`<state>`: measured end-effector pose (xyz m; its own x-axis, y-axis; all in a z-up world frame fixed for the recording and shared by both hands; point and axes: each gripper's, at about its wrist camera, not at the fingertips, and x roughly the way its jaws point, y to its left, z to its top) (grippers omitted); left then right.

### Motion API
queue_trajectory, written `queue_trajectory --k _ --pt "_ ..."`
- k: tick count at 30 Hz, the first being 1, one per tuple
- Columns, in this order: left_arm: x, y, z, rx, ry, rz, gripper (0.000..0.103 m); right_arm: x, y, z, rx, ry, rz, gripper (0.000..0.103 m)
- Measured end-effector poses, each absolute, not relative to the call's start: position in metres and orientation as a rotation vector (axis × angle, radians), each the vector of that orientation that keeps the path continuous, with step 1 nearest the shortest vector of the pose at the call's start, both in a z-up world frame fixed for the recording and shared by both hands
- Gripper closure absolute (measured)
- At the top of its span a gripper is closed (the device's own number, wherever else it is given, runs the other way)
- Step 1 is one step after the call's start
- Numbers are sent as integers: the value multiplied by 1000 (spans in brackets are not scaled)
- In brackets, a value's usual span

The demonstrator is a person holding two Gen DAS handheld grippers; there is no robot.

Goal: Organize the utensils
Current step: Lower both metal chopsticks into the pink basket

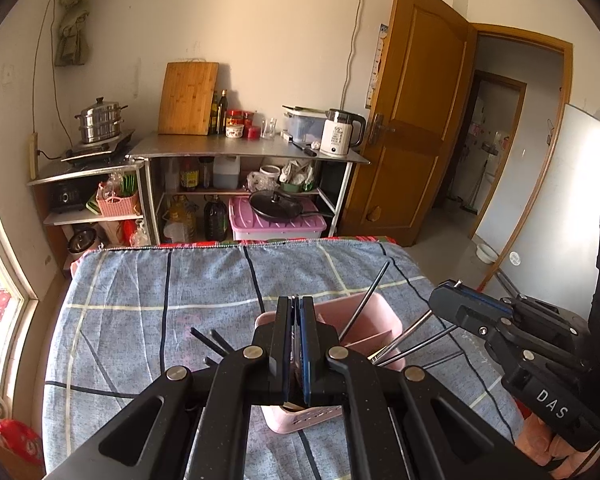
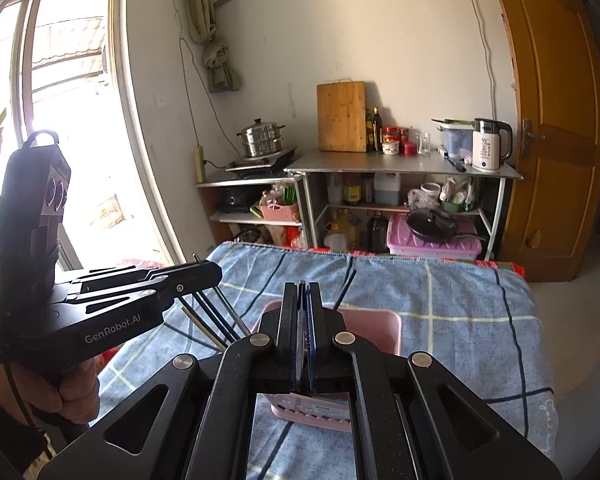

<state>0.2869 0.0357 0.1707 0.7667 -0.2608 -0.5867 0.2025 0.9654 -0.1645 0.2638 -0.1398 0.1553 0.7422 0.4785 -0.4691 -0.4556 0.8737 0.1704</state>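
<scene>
A pink plastic utensil holder (image 1: 370,322) stands on the blue checked cloth, below both grippers; it also shows in the right wrist view (image 2: 374,326). A dark chopstick (image 1: 366,300) leans out of it. Metal chopsticks (image 1: 424,344) stick out toward the right, and dark chopsticks (image 2: 214,314) lie at its left in the right wrist view. My left gripper (image 1: 296,304) is shut with nothing visible between its pads, hovering over the holder. My right gripper (image 2: 303,288) is shut too, above the holder. Each gripper shows from the side in the other's view, the right one (image 1: 446,294) and the left one (image 2: 216,270).
The table (image 1: 140,280) is covered by the blue checked cloth. Behind it stand metal shelves (image 1: 244,152) with a kettle, steamer pot, cutting board, bottles and a pan. A wooden door (image 1: 416,120) is at the right, a window (image 2: 60,120) at the left.
</scene>
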Motion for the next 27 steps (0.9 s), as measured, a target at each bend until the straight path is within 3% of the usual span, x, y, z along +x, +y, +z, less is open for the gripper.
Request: queue_trajectory --k 12,27 --pt "295 35 140 -90 712 -254 99 275 -136 120 38 634 526 99" --pt "256 42 173 -93 622 -235 93 250 -157 144 54 576 521 95"
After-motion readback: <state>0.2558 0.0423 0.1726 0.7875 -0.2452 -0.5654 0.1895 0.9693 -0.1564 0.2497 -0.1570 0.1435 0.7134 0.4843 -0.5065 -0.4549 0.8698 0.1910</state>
